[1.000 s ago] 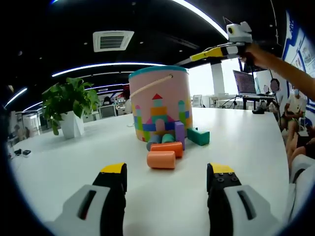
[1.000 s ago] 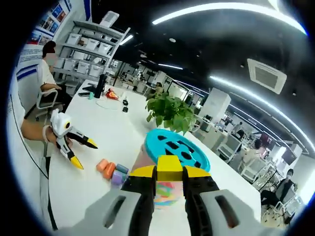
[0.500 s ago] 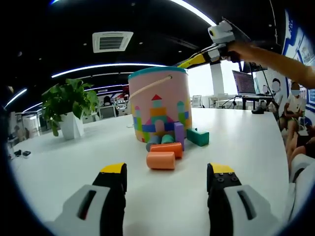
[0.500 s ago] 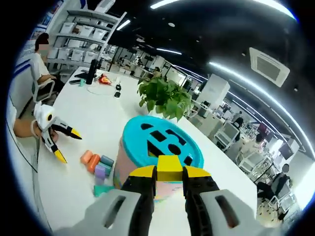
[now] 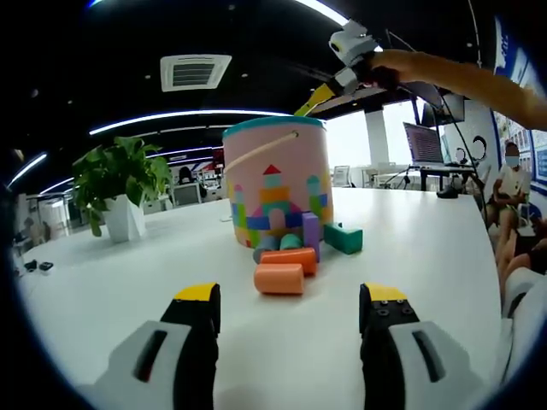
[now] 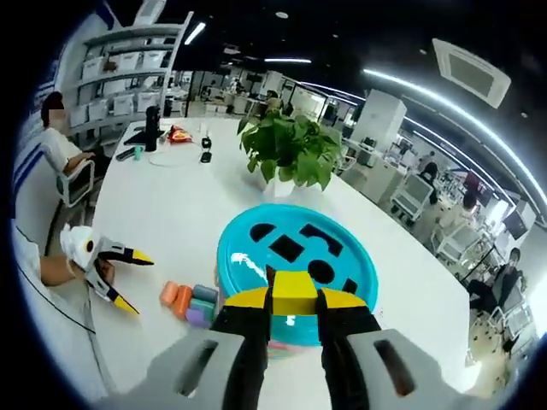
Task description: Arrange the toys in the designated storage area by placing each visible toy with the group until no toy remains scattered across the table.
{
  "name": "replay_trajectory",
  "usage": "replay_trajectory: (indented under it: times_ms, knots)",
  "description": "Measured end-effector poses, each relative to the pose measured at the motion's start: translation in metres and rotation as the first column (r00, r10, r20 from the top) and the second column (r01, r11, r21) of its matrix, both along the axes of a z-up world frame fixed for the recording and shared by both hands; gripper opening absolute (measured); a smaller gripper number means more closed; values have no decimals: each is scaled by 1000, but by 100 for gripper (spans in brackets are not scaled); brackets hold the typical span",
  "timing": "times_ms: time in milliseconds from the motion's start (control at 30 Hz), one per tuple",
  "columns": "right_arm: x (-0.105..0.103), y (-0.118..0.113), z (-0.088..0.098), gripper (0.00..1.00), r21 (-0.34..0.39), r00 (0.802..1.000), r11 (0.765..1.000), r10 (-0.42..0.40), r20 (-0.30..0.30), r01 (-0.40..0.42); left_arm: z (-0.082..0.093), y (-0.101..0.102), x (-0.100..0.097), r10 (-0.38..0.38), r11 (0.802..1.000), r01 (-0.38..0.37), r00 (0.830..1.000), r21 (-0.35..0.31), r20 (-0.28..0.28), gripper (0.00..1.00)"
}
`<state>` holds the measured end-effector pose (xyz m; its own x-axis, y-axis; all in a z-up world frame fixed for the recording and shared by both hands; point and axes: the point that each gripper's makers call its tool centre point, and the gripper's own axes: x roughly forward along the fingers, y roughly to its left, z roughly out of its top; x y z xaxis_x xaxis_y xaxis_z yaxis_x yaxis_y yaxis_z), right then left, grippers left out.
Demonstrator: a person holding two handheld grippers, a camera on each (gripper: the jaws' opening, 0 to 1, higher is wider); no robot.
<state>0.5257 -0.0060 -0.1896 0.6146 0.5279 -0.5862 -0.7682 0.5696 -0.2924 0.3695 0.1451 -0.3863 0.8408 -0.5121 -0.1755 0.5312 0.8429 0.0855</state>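
white table [image 6: 188, 222], yellow block [image 6: 293, 291] pinched between right gripper [image 6: 293, 301] fingers, over bucket lid [image 6: 295, 260]

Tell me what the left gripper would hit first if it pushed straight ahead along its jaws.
Most likely the orange cylinder block, lying nearest in front of the open left gripper, with the other blocks and the pink bucket behind it. Depth is hard to judge in this fisheye view.

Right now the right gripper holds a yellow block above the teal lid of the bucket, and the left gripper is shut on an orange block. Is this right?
Not quite. The left gripper is open and holds nothing; the orange block lies on the table ahead of it, as the left gripper view shows. The right gripper does hold a yellow block above the bucket's teal lid.
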Motion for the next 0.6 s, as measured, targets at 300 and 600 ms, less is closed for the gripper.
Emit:
replay_trajectory:
  times_ms: [300,600]
  knots:
    - [0,13,-8,20,52,982,993,-101,-159,110,1,-2,-2,-6,1000,6,1000,4,4,67]
    - [-9,5,-15,20,28,940,974,-207,-270,223,1,-1,-2,-9,1000,9,1000,-2,6,67]
